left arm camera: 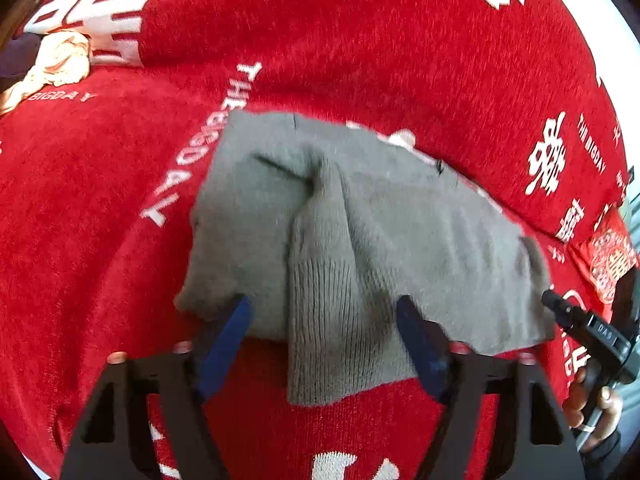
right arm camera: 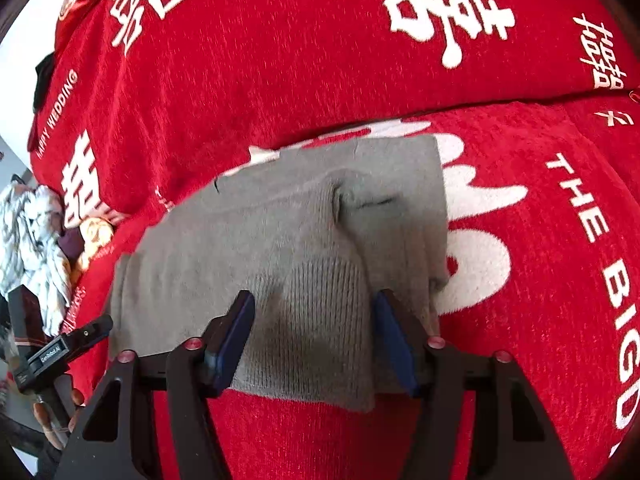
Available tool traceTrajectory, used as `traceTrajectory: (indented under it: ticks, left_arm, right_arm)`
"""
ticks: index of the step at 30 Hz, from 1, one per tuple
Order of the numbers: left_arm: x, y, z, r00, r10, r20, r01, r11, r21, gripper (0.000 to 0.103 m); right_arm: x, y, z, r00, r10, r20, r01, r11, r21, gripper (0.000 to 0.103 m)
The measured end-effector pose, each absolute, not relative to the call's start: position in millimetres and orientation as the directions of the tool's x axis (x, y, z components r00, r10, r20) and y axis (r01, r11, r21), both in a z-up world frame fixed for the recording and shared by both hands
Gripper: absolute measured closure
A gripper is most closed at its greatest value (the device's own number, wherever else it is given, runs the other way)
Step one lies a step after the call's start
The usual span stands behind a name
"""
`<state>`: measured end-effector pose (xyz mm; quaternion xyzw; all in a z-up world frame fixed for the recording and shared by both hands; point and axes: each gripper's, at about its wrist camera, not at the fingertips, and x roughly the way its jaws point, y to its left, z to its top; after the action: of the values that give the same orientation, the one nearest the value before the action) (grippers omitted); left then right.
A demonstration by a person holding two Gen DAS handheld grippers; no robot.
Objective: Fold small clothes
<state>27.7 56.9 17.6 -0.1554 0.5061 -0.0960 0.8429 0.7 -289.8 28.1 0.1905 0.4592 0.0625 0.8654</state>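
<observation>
A red plush cover [left arm camera: 360, 60] printed with white characters and the words "THE BIGDAY" spreads across the whole scene. On it, near the middle, lies a grey knitted garment [left arm camera: 360, 232], folded over itself, with a ribbed cuff hanging toward the near edge. Far to the left sits a heap of pale crumpled clothes [right arm camera: 36, 232]; the blur there makes it hard to say what they are. The left gripper [left arm camera: 324, 344] hangs over the garment's near edge, its blue-padded jaws spread apart with the ribbed part between them, the pads not pressing on it. The right gripper [right arm camera: 314, 340] likewise straddles the ribbed cuff with jaws standing apart, nothing clamped.
</observation>
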Motion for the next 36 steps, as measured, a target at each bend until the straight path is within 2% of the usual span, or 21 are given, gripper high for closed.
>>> traceTrajectory:
  ticks: [1, 2, 3, 4, 5, 8, 19, 25, 29, 32, 36]
  left_arm:
    - [29, 55, 16, 0.475, -0.308, -0.824, -0.001, 0.937, -0.350, 0.035]
    - [29, 53, 17, 0.482, -0.305, -0.822, 0.000, 0.938, -0.348, 0.037]
    - [29, 51, 17, 0.479, -0.308, -0.822, 0.007, 0.938, -0.348, 0.059]
    - [30, 48, 17, 0.466, -0.311, -0.828, 0.016, 0.939, -0.343, 0.072]
    - [32, 46, 17, 0.448, -0.311, -0.838, 0.024, 0.941, -0.337, 0.084]
    - [30, 46, 21, 0.447, -0.314, -0.837, 0.030, 0.941, -0.337, 0.092]
    - [35, 58, 64, 0.530, -0.364, -0.766, 0.033, 0.911, -0.411, 0.092]
    - [62, 69, 80, 0.570, -0.342, -0.747, -0.014, 0.905, -0.424, 0.092]
    - [82, 72, 88, 0.599, -0.315, -0.737, -0.047, 0.904, -0.424, 0.092]
    - [98, 71, 89, 0.612, -0.295, -0.734, -0.077, 0.901, -0.427, 0.092]
    - [111, 66, 82, 0.602, -0.294, -0.742, -0.083, 0.901, -0.425, 0.092]
  right_arm:
    - [1, -289, 26, 0.566, 0.288, -0.773, 0.065, 0.919, 0.390, 0.045]
    - [1, -289, 25, 0.564, 0.290, -0.773, 0.064, 0.918, 0.391, 0.053]
    - [1, -288, 24, 0.560, 0.294, -0.775, 0.057, 0.919, 0.390, 0.066]
    - [1, -287, 24, 0.553, 0.300, -0.777, 0.048, 0.920, 0.389, 0.072]
    - [1, -286, 23, 0.544, 0.309, -0.780, 0.035, 0.921, 0.389, 0.084]
    - [-3, -283, 28, 0.555, 0.315, -0.770, 0.013, 0.922, 0.387, 0.088]
    - [-1, -299, 64, 0.619, 0.427, -0.660, -0.011, 0.844, 0.536, 0.088]
    - [17, -313, 80, 0.657, 0.459, -0.598, 0.020, 0.783, 0.622, 0.088]
    - [34, -319, 92, 0.693, 0.445, -0.568, 0.043, 0.760, 0.648, 0.089]
    - [45, -325, 100, 0.733, 0.408, -0.545, 0.071, 0.751, 0.657, 0.092]
    - [63, -322, 97, 0.719, 0.382, -0.580, 0.097, 0.772, 0.629, 0.093]
